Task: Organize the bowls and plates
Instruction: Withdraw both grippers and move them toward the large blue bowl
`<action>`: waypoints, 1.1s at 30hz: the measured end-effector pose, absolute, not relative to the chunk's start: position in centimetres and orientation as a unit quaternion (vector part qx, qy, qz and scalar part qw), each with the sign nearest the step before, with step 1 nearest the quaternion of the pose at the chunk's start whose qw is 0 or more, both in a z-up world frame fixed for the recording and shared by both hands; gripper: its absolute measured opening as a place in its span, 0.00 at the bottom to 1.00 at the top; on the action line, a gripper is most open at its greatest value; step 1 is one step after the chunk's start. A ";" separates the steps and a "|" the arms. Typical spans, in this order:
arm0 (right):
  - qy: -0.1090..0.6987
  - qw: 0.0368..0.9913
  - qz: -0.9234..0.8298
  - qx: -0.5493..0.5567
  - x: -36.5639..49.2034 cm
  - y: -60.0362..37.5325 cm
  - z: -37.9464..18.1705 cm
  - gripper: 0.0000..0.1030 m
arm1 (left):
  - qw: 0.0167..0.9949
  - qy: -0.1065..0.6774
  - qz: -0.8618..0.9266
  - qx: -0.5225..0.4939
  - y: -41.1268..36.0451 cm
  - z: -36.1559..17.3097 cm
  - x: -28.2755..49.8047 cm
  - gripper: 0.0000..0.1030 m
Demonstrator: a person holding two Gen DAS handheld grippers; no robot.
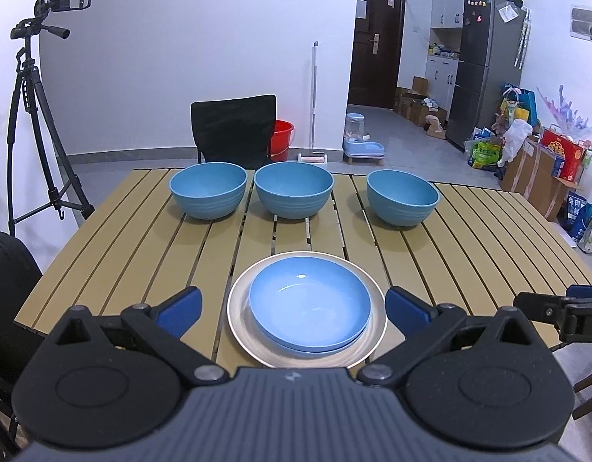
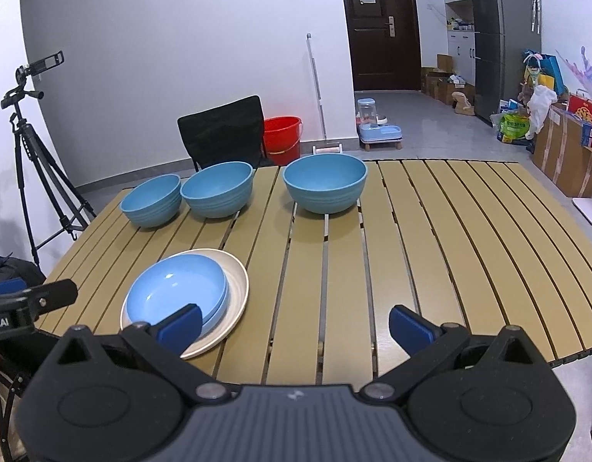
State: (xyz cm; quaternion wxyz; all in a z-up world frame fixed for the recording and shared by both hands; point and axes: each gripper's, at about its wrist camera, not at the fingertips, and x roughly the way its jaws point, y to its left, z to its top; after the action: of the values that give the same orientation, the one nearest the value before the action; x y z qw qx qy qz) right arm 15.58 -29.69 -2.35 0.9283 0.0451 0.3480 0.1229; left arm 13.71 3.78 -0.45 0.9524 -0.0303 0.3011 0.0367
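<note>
Because the slatted counter (image 1: 469, 238) has open gaps, a bowl set down carelessly could rock or catch an edge. Three blue bowls (image 1: 294, 189) stand in a row at the far side, apart; nesting them off-centre might tip one. Nearer, the blue plates (image 1: 309, 302) sit stacked on a white plate (image 1: 240, 331). The left gripper (image 1: 292, 306) and right gripper (image 2: 294, 325) both hover empty, jaws wide apart.
</note>
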 end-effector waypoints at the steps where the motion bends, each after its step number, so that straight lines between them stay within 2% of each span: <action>1: 0.348 0.928 0.122 0.045 15.6 -29.8 -2.4 1.00 | 0.952 0.301 0.036 -0.031 3.7 -0.4 13.8 1.00; 33: 0.364 0.924 0.093 0.065 22.7 -33.7 -2.5 1.00 | 0.955 0.296 -0.007 -0.015 1.0 1.0 21.6 1.00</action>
State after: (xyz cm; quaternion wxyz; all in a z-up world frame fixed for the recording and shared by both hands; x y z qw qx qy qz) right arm 22.73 -33.71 -2.50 0.9245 0.0650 0.3640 0.0930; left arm 21.59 1.03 0.95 0.9550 -0.0152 0.2961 -0.0066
